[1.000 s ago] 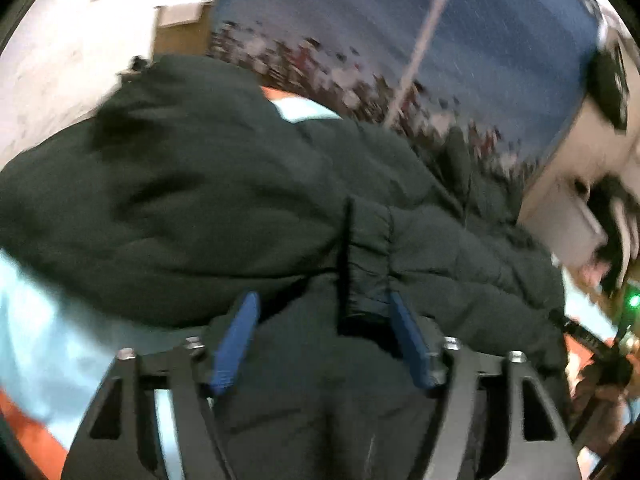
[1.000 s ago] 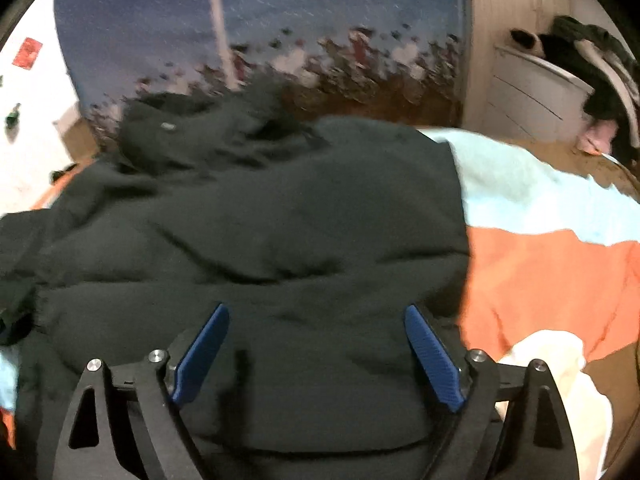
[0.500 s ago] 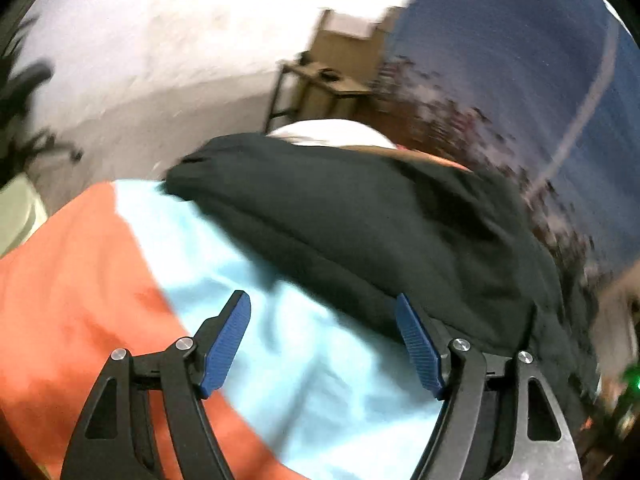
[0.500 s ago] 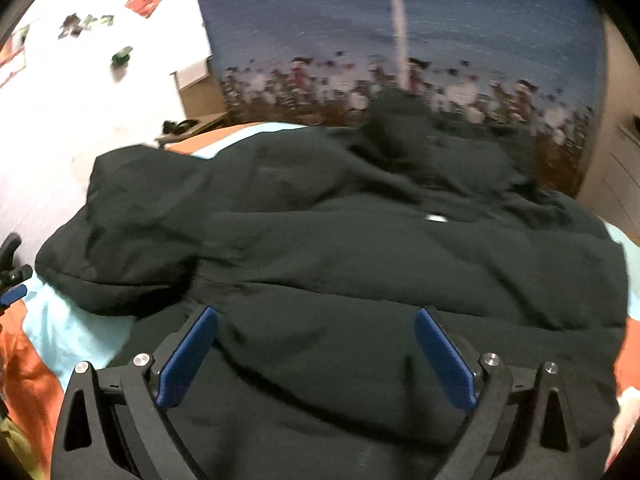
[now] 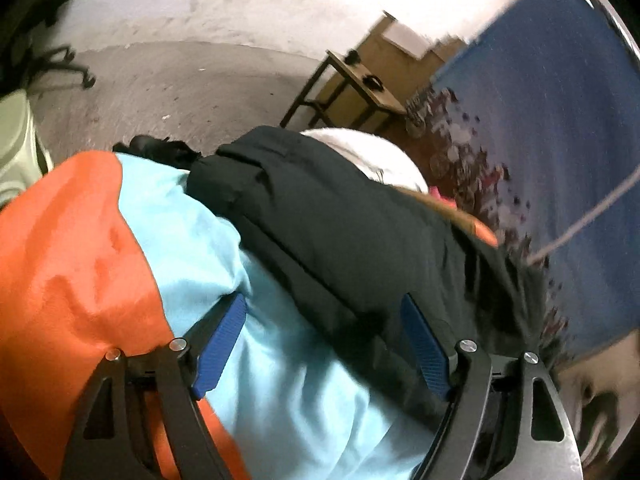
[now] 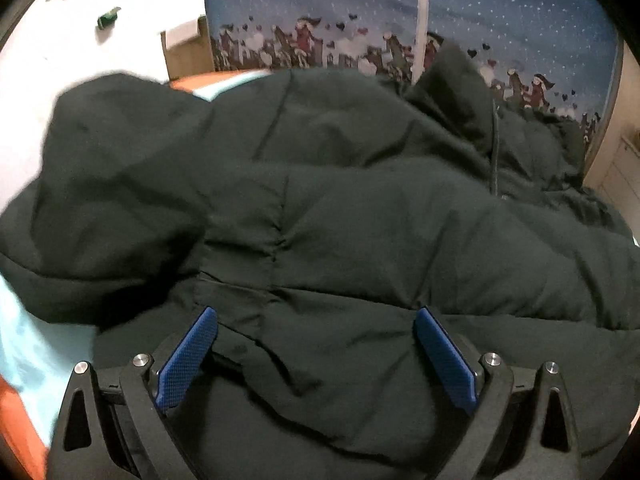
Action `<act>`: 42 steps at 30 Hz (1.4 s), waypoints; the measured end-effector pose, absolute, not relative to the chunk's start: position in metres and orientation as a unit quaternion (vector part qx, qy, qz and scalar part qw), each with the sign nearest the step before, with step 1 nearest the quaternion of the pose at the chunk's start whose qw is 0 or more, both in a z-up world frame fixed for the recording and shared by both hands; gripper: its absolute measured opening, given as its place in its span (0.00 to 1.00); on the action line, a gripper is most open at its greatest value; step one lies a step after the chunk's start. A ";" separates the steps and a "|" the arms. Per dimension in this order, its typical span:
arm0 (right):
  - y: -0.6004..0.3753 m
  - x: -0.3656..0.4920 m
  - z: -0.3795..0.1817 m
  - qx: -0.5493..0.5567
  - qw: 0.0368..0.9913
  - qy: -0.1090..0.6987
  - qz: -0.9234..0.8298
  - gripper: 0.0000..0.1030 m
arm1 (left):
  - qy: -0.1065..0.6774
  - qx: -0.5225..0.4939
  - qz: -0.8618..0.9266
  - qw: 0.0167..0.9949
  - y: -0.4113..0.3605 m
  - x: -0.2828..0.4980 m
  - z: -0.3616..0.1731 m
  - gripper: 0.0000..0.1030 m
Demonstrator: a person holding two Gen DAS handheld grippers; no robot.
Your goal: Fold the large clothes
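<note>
A large dark green padded jacket [image 6: 340,216] lies spread on a bed with an orange and light blue blanket [image 5: 192,216]. In the left wrist view its sleeve or side edge [image 5: 320,216] runs across the blanket toward the bed's far corner. My left gripper [image 5: 324,344] is open and empty, over the blanket right at the jacket's edge. My right gripper [image 6: 316,352] is open and empty, low over the jacket's body near a seam. The hood [image 6: 452,92] lies bunched at the far side.
A blue patterned wall hanging [image 6: 400,12] stands behind the bed. A small wooden side table [image 5: 352,84] and a cardboard box [image 5: 404,48] are beyond the bed corner. An office chair base [image 5: 60,64] stands on the grey floor. A white pillow [image 5: 372,152] sits past the jacket.
My left gripper has swung left off the jacket and now looks over the blanket and the bed corner. My right gripper has moved left across the jacket. Both stayed open.
</note>
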State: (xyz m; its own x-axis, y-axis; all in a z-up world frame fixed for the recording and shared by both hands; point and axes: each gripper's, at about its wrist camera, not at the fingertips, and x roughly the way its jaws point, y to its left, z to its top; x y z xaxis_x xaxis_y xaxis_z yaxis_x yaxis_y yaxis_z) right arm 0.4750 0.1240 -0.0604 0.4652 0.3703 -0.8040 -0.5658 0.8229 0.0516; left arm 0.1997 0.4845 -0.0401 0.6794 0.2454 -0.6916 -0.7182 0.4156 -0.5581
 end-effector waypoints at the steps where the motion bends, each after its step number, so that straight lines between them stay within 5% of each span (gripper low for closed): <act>1: 0.124 0.474 -0.063 -0.114 0.850 0.435 0.275 1.00 | 0.256 -0.456 0.304 0.797 0.487 0.198 -0.040 0.72; 6: 0.124 0.475 -0.073 -0.112 0.849 0.435 0.278 1.00 | 0.237 -0.453 0.307 0.803 0.492 0.208 -0.037 0.67; 10: 0.125 0.471 -0.079 -0.121 0.853 0.426 0.275 1.00 | 0.253 -0.421 0.333 0.805 0.488 0.220 -0.035 0.20; 13: 0.128 0.469 -0.082 -0.130 0.854 0.425 0.271 1.00 | 0.253 -0.395 0.338 0.816 0.483 0.223 -0.031 0.07; 22: 0.085 0.463 -0.040 -0.085 0.850 0.413 0.317 1.00 | 0.195 -0.281 0.316 0.885 0.427 0.242 0.036 0.04; 32: -0.026 0.484 0.016 0.032 0.870 0.411 0.269 1.00 | 0.121 -0.135 0.163 0.970 0.278 0.285 0.132 0.03; 42: -0.122 0.487 0.056 0.022 0.898 0.377 0.224 1.00 | 0.162 -0.074 -0.050 0.983 0.111 0.365 0.142 0.03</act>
